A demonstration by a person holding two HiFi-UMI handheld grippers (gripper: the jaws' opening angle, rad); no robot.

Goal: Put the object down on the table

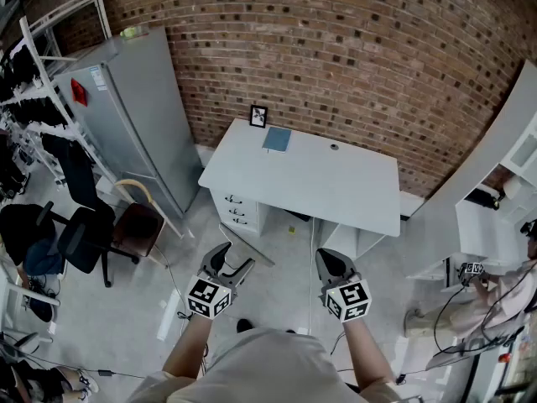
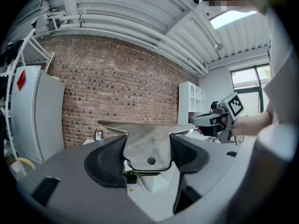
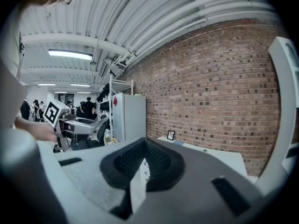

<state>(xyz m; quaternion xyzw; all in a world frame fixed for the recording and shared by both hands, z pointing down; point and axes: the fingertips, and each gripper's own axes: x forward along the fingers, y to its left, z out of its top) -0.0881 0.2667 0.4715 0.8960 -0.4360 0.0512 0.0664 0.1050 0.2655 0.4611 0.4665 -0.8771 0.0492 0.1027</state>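
While hovering at 7 o'clock, head view, the left gripper (image 1: 229, 264) is holding a flat metal plate (image 1: 247, 246) short of the desk (image 1: 336, 191) at 12. Left gripper view: its jaws are clamping the plate (image 2: 148, 141). Right gripper view: the right gripper (image 3: 142, 164) is pressing its jaws together, empty.

Tiny unidentifiable round item (image 1: 334, 147) on table (image 1: 336, 193)
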